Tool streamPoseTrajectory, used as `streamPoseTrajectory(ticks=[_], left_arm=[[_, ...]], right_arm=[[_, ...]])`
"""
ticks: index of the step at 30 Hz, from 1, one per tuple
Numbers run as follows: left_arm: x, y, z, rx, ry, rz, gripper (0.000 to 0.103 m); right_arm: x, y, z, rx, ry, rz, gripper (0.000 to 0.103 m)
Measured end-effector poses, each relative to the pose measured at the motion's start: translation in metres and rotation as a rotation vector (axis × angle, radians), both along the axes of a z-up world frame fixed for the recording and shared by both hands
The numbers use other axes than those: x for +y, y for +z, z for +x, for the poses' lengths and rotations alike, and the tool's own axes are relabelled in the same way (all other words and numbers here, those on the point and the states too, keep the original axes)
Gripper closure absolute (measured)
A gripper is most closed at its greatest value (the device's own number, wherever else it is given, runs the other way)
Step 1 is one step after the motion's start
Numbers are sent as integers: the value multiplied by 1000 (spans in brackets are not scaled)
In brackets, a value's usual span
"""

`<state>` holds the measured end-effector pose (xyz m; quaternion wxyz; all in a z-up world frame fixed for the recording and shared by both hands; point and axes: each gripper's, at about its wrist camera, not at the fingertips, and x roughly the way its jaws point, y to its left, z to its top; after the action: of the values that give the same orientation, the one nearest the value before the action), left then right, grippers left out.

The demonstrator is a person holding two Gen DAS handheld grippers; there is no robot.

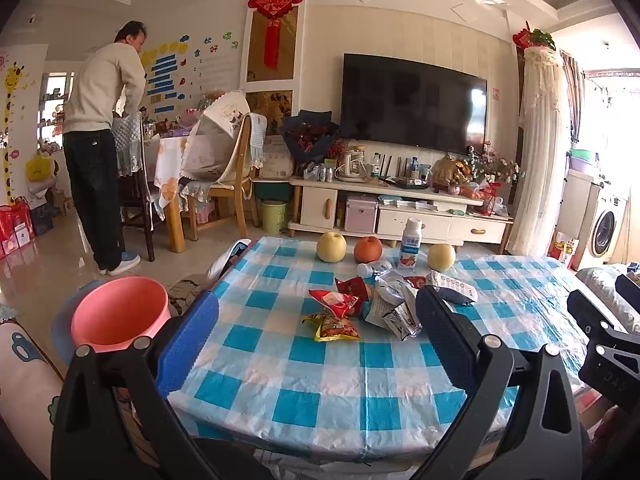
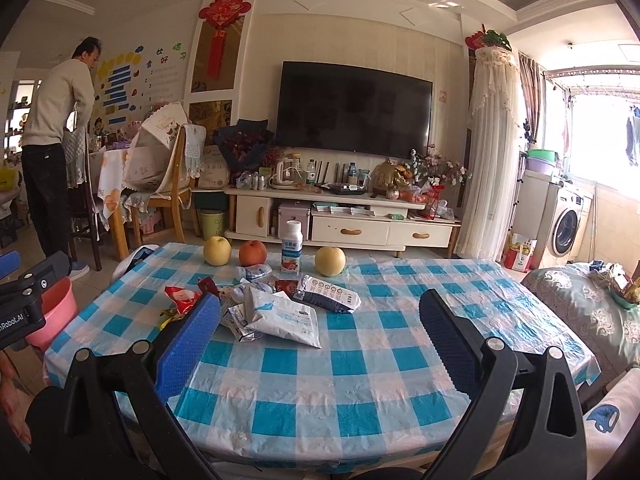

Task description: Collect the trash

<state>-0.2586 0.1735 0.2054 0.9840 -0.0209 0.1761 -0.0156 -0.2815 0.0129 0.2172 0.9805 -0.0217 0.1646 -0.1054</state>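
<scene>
Crinkled foil wrappers (image 1: pixel 360 308) lie heaped mid-desk (image 1: pixel 280 380), ahead of both your tools; your left hand-held gripper (image 1: pixel 318 344) and right hand-held gripper (image 2: pixel 320 340) are spread wide, empty. Left sits nearer the pink bin (image 1: pixel 118 312), on the floor just off the desk's left edge. Only the right view shows the white pouch (image 2: pixel 282 316) whole, lying flat.

1. The left wrist view looks from the near left corner across the checked table (image 1: pixel 304 384), toward the television (image 1: pixel 414 100).
2. The right wrist view sits further right, facing likewise.
3. Both share the wrapper pile (image 1: pixel 372 306) (image 2: pixel 272 308) mid-table.
</scene>
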Motion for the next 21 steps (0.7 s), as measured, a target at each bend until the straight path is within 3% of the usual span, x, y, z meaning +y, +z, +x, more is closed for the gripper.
streamPoseTrajectory(ticks=[6, 14, 21], left_arm=[[2, -26, 25, 72, -57, -31, 4], [7, -92, 90, 263, -132, -105, 4], [-3, -105, 154, 258, -209, -52, 4]], right_arm=[[-5, -29, 21, 45, 50, 41, 5], [-44, -93, 68, 237, 176, 308, 5], [-78, -108, 109, 272, 193, 431, 5]])
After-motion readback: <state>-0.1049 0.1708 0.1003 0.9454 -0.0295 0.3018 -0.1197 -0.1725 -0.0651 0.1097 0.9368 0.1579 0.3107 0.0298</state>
